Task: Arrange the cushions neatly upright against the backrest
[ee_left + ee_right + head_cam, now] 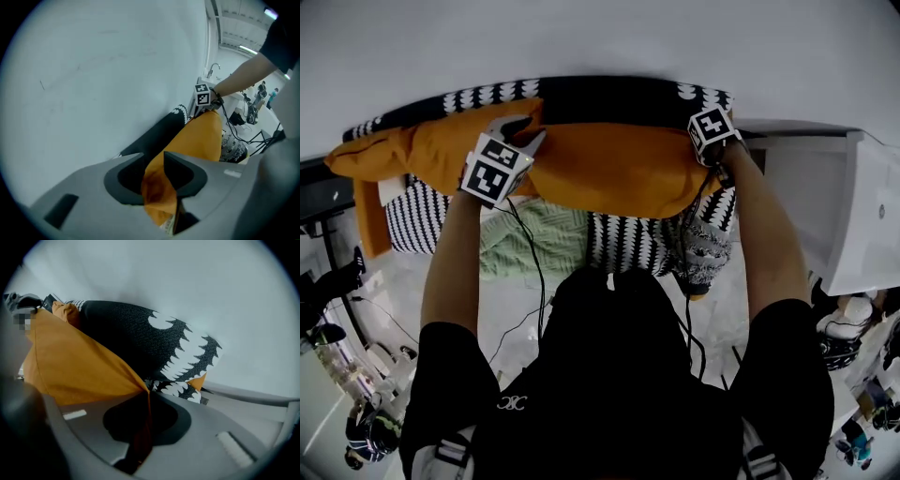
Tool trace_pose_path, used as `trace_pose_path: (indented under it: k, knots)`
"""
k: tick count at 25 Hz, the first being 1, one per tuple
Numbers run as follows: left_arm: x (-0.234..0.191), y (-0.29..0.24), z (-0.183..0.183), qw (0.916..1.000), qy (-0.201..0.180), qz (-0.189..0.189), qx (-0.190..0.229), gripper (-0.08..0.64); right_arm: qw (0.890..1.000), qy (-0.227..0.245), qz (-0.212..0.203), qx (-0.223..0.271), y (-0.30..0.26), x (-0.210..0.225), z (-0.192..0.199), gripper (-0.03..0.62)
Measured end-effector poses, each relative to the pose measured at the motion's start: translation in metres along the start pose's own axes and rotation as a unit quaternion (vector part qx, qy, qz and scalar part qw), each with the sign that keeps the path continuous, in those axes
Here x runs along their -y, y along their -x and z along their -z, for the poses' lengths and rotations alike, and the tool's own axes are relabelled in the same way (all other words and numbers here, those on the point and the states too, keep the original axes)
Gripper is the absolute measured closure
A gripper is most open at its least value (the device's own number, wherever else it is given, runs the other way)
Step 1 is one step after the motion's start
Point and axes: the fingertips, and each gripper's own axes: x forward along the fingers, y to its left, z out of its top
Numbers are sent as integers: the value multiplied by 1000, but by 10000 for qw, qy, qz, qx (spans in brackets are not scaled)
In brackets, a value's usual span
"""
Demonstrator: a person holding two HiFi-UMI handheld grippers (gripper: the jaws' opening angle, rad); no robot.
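1. The orange cushion (600, 169) is up at the top edge of the sofa's black-and-white patterned backrest (609, 96), stretched lengthwise with its face against it. It seems to be carried by its two upper corners so that it hangs flat and can be stood upright there.
2. The right gripper (146, 397) is at the cushion's upper right corner, near the right end of the backrest. Its jaws are clamped together on the corner, and the orange fabric is pinched into a thin fold between them.
3. The left gripper (157, 180) is at the cushion's upper left corner. Its jaws stand partly apart, with the orange fabric bunched loosely in the gap rather than squeezed, so this side looks released.
4. More orange fabric runs on toward the sofa's left end; I cannot tell whether it is a second cushion.
5. Below, a pale green blanket (534, 239) lies crumpled on the seat, and the white wall (600, 37) rises behind the backrest.
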Motion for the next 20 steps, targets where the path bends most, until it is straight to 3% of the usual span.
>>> trace_pose_path:
  k: [4,9,12,15,19,20]
  knots:
    - [37,16,5,9999,-26,53,150,466,9996,172,197,55,-11,5,-8,572]
    - [90,-12,21,9988,51,492,-38,429,9997,222,-26,31,-12,2,2,562]
    - [82,-27,23,9988,352,345,-20,423,9967,-62,244,777,8,17,-9,502]
    - [69,-36,20,9965,773,311,-10,440,9759,-751,560,1970,52,41,-25,477]
    - [61,-52,17,9966,784,217,-86,444,9272,-1453,816,3355,126,47,-17,584]
    - [60,-54,16,9968,777,182,-96,443,9146,-1553,751,3657,142,39,-11,586]
